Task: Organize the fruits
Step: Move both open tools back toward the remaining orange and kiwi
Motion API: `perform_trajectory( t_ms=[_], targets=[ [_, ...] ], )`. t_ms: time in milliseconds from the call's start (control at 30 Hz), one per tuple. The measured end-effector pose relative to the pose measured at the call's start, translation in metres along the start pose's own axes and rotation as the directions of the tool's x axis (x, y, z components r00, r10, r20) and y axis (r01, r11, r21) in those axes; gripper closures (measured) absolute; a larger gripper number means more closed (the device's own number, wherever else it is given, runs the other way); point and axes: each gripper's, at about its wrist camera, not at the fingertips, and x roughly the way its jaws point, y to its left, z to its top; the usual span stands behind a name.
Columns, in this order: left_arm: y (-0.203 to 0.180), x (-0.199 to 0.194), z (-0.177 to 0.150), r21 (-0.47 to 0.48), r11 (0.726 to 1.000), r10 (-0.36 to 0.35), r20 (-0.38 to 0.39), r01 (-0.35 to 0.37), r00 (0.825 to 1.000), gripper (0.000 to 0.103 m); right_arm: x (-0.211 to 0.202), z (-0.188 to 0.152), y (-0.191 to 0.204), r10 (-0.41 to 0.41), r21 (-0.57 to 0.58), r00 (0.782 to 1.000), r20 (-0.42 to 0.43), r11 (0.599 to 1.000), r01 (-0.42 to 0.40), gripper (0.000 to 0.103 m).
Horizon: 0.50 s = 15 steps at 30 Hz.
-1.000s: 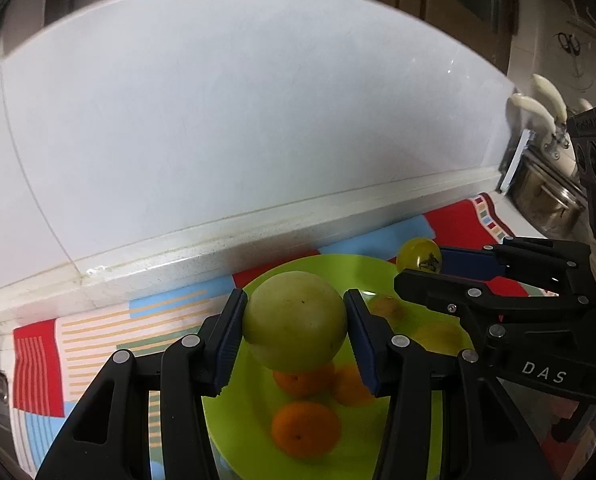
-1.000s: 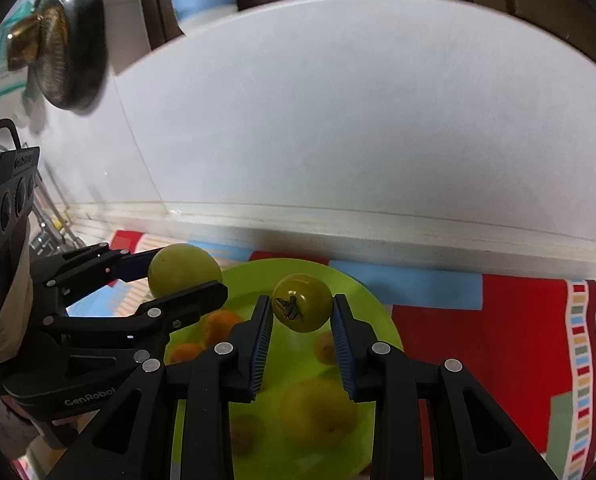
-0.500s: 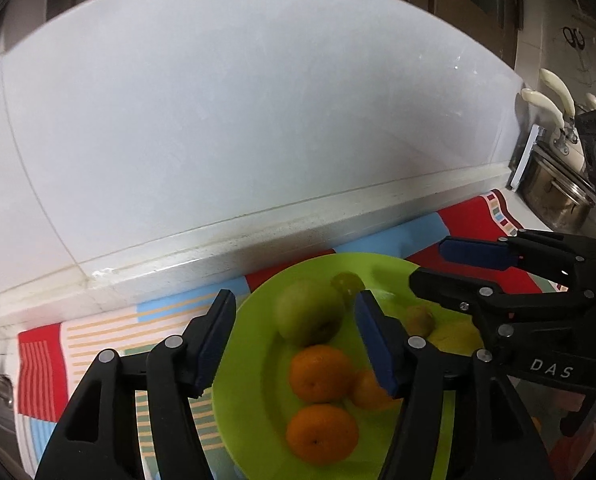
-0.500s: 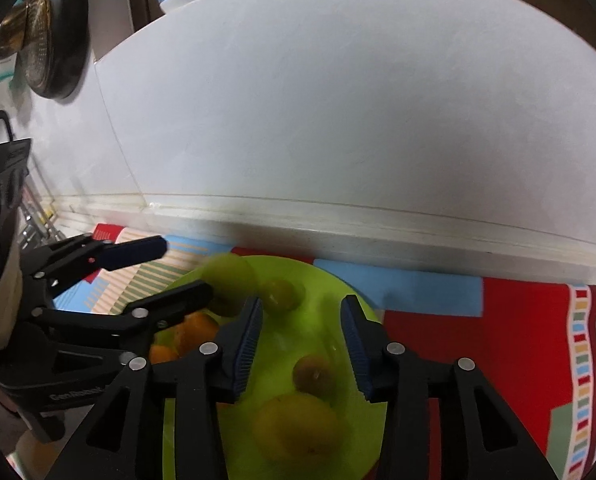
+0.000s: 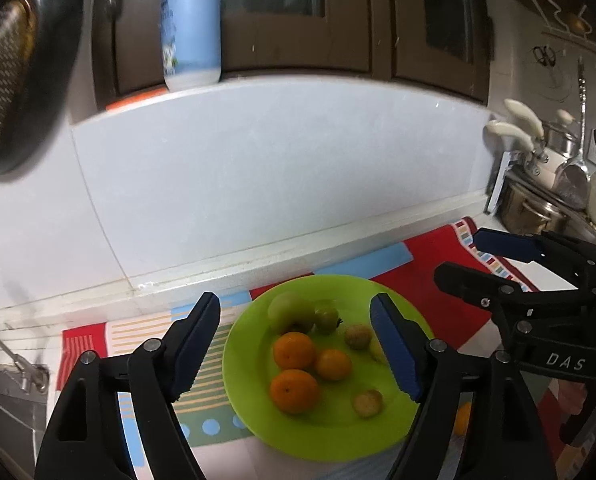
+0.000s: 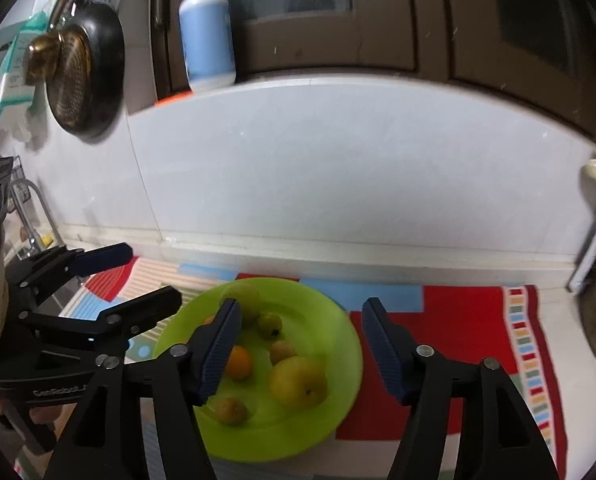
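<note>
your left hand-held gripper (image 5: 296, 334) is hanging over the green plate (image 5: 337, 438), jaws opening, nothing between them. your right hand-held gripper (image 6: 299, 338) is doing the same, also empty. its left finger is hiding part of the oranges (image 5: 294, 350). the fruits are lying blurred on the plate, which is sitting on the striped mat (image 6: 457, 312) on the bench; being round, they show no long axis.

Lime-green plate (image 5: 258, 420); orange mandarins (image 5: 294, 350); striped red mat (image 6: 477, 312)

Left gripper (image 5: 296, 334) and right gripper (image 6: 299, 340) released green apple (image 5: 288, 312) and small green fruit (image 5: 325, 319) onto plate (image 5: 337, 436); jaws opening, empty, pulled back
</note>
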Motion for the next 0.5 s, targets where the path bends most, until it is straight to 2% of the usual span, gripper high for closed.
perform_trajectory(
  t_ms=[267, 500],
  targets=[
    [-0.017, -0.049, -0.008, 0.022, 0.999, 0.023, 0.055, -0.025, 0.998, 0.020, -0.055, -0.009, 0.005, -0.035, -0.003, 0.998, 0.050, 0.999, 0.035, 0.037],
    [-0.030, -0.086, -0.022, 0.028, 0.999, 0.033, 0.069, -0.035, 0.997, 0.016, -0.089, -0.024, 0.010, -0.035, -0.017, 0.998, 0.059, 0.999, 0.036, 0.037]
  ],
)
